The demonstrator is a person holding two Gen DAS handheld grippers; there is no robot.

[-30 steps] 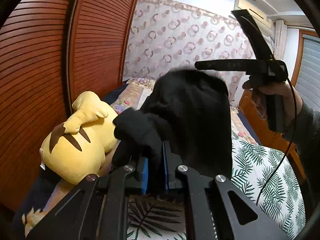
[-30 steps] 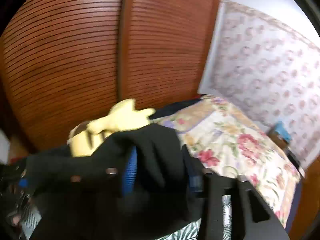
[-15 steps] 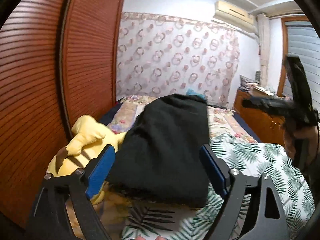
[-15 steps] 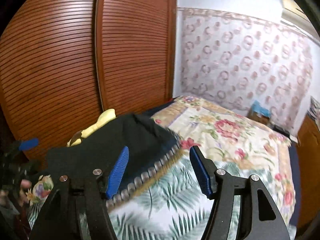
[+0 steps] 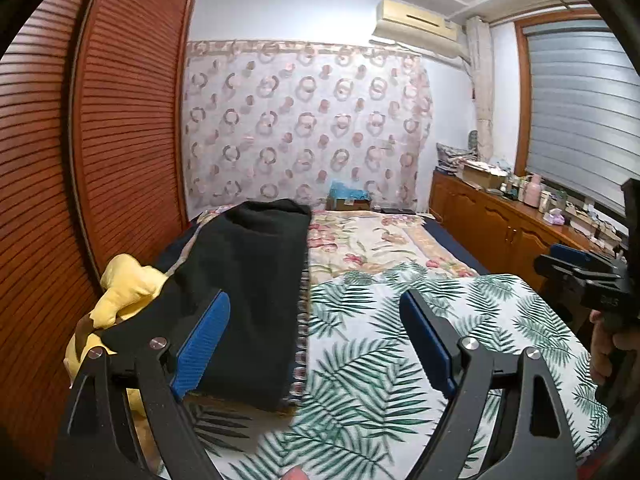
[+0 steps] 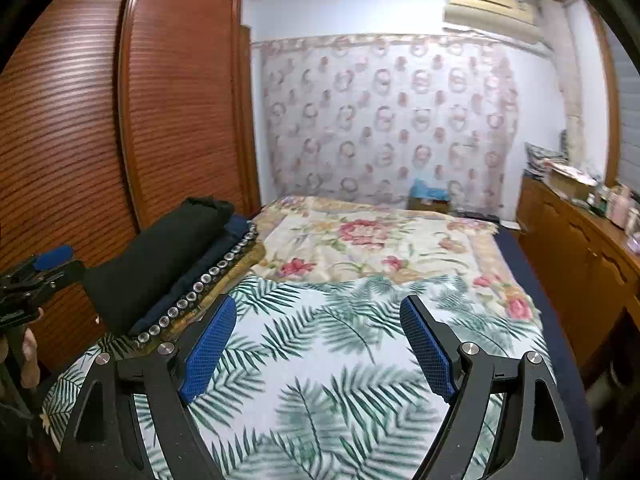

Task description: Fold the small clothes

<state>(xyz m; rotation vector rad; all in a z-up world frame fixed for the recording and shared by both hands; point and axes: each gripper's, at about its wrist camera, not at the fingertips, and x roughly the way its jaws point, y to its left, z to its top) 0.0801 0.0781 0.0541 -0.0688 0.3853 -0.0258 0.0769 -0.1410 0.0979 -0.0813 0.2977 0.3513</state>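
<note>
A folded black garment [image 5: 248, 288] lies on top of a pile of folded clothes at the left side of the bed, beside a yellow plush toy [image 5: 124, 292]. In the right wrist view the same black garment [image 6: 160, 264] rests on a navy piece and a band of round studs [image 6: 208, 276]. My left gripper [image 5: 316, 340] is open just right of the pile, with only its left pad in front of the cloth. My right gripper [image 6: 318, 344] hangs over the palm-leaf sheet [image 6: 320, 360], its jaws opening with nothing between them.
Slatted wooden wardrobe doors [image 5: 120, 140] run along the left. A wooden sideboard [image 5: 500, 228] with several small items lines the right wall. A floral quilt [image 6: 380, 240] covers the far half of the bed, and a cardboard box [image 5: 348, 200] stands behind it.
Both grippers have let go of the black garment, which now lies on the pile. Both have drawn back, and the right one has swung out over the leaf sheet.
</note>
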